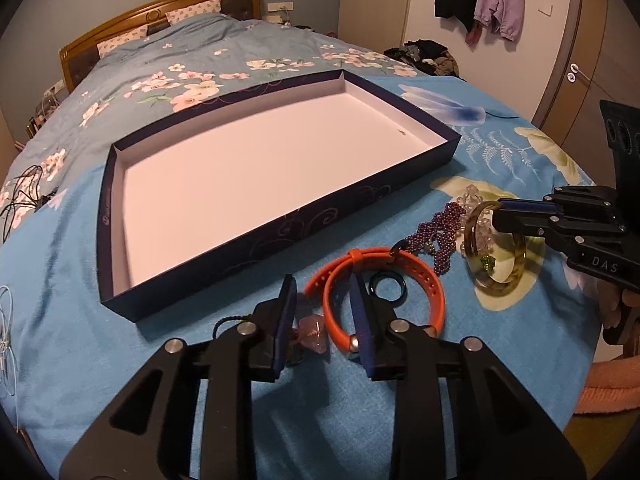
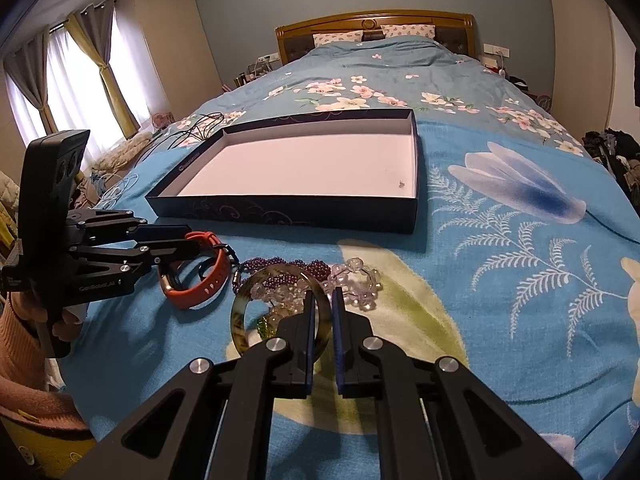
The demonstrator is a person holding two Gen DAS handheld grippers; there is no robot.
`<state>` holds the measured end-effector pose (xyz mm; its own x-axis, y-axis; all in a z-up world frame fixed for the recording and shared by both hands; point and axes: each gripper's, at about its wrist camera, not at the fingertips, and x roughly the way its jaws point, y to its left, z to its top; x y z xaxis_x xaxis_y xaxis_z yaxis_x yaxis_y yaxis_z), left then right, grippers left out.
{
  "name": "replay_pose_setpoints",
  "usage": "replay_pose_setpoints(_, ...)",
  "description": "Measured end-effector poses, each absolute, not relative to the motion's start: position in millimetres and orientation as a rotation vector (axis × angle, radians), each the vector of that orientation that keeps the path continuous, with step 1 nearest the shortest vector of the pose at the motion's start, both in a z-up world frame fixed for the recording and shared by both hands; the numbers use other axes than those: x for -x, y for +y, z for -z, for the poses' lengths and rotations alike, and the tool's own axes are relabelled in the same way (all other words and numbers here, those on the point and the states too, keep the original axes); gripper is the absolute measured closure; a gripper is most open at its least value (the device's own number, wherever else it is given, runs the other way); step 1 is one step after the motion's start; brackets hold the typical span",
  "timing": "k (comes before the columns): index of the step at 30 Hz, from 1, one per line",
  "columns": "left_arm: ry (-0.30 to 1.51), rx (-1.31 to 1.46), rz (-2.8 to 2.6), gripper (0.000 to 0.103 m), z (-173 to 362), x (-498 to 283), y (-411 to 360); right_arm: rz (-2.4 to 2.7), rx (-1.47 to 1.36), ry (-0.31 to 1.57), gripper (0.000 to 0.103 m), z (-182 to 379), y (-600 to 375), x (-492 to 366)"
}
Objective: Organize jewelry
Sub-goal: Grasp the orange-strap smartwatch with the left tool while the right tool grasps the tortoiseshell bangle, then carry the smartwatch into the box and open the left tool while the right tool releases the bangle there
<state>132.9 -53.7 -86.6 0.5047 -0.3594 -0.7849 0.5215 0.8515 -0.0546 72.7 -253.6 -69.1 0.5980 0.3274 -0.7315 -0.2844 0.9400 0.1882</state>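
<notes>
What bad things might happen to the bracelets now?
The right hand-held gripper pinches only one edge of the mottled bangle, so it may swing or slip when lifted. The clear bead bracelet touches the bangle and might be dragged along. The left hand-held gripper straddles the orange band beside a dark ring, which it could knock.

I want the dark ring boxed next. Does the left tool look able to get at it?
Probably yes. The dark ring lies uncovered inside the orange band's loop, just ahead of the left tool, though the band crowds the fingers.
</notes>
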Motion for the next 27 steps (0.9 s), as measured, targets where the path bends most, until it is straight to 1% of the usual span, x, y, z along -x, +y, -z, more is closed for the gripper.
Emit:
replay_pose_setpoints(1,0.896,-0.202,0.541,0.081,87,-133,-55,-0.354,-0.053,0.86,0.096,69,-253,-73)
replay_pose_setpoints(2,0.894,-0.208,0.543,0.085,87,-132,-56,-0.353,-0.054,0.858,0.096,69,-253,-73)
replay_pose_setpoints(3,0.893,-0.213,0.548,0.09,87,-131,-58,-0.355,-0.057,0.858,0.096,69,-253,-73)
replay_pose_setpoints(4,0.892,-0.217,0.557,0.092,87,-129,-60,-0.355,-0.058,0.857,0.096,69,-253,-73)
replay_pose_setpoints(9,0.875,-0.214,0.535,0.095,85,-126,-60,-0.36,-0.065,0.84,0.096,65,-255,-72)
replay_pose_setpoints(13,0.876,-0.131,0.536,0.095,79,-127,-51,-0.372,-0.08,0.825,0.096,58,-258,-74)
replay_pose_setpoints(19,0.835,-0.009,0.52,0.095,57,-133,-31,-0.38,-0.082,0.786,0.096,42,-261,-82)
replay_pose_setpoints(27,0.795,0.124,0.47,0.095,30,-167,-6,-0.378,-0.056,0.741,0.096,20,-261,-130)
